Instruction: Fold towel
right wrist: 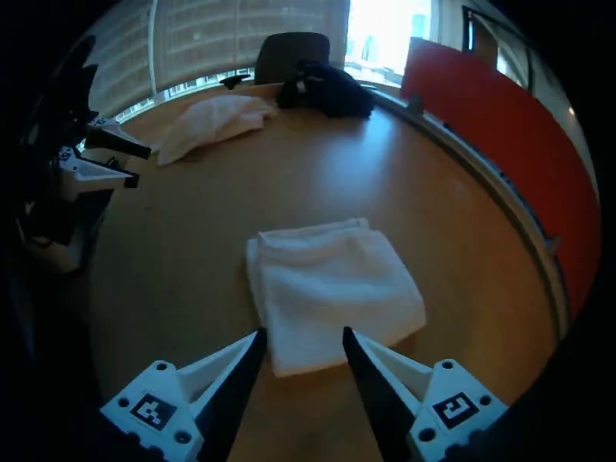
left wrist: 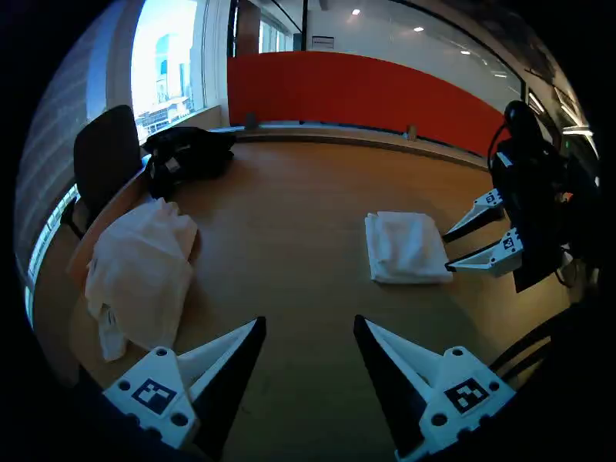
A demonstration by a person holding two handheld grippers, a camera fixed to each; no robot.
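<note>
A white towel lies folded into a neat square on the wooden table. My right gripper stands open right at the towel's near edge, with nothing between its fingers. In the left gripper view the right gripper sits just beside the towel's right edge. My left gripper is open and empty over bare table, well short of the towel. From the right gripper view, the left gripper hangs at the far left, apart from the towel.
A loose pile of crumpled white towels lies near the table's edge. A black bag rests beyond it, next to a dark chair. A red partition borders the table.
</note>
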